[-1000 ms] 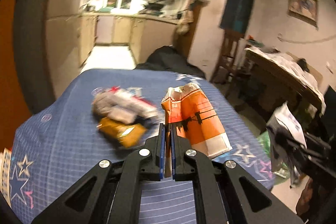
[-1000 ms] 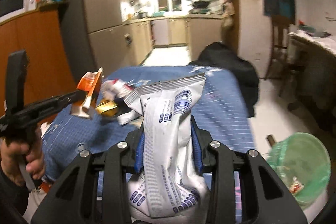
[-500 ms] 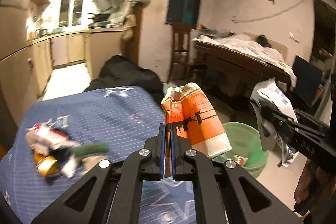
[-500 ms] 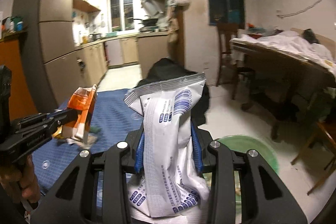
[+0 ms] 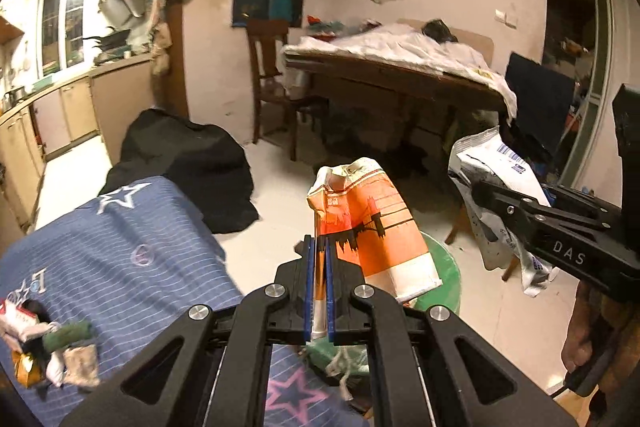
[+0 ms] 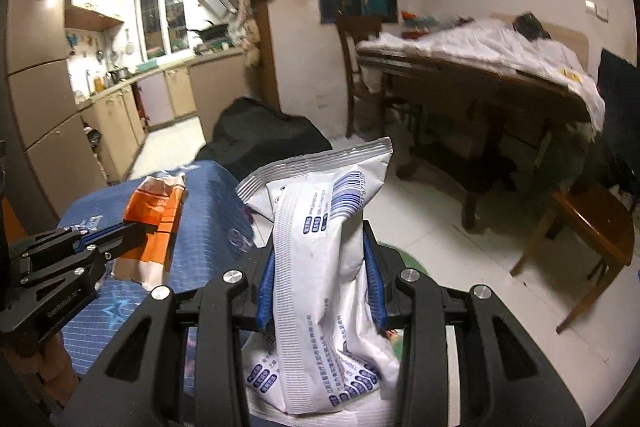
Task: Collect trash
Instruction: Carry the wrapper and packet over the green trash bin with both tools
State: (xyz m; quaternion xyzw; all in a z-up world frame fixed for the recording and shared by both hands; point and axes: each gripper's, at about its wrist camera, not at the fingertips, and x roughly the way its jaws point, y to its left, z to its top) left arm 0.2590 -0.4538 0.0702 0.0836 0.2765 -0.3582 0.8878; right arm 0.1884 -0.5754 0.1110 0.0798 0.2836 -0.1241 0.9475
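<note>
My left gripper (image 5: 318, 247) is shut on an orange and white carton (image 5: 372, 223), held past the edge of the blue cloth table (image 5: 120, 239) and over a green bin (image 5: 444, 267) on the floor. My right gripper (image 6: 318, 259) is shut on a white and blue plastic wrapper (image 6: 320, 227); the bin's green rim (image 6: 408, 259) shows just behind it. The right gripper with its wrapper (image 5: 496, 179) shows at the right of the left wrist view. The left gripper with the carton (image 6: 156, 223) shows at the left of the right wrist view. A heap of other trash (image 5: 52, 347) lies on the table.
A black bag (image 5: 188, 163) lies on the floor beyond the table. A wooden table with white cloth (image 5: 400, 67) and a chair (image 5: 276, 83) stand at the back. A low wooden stool (image 6: 592, 227) is at the right. Kitchen cabinets (image 6: 120, 123) line the left.
Both grippers have swung right, away from the trash heap on the table and toward the green bin on the floor, each still holding its piece.
</note>
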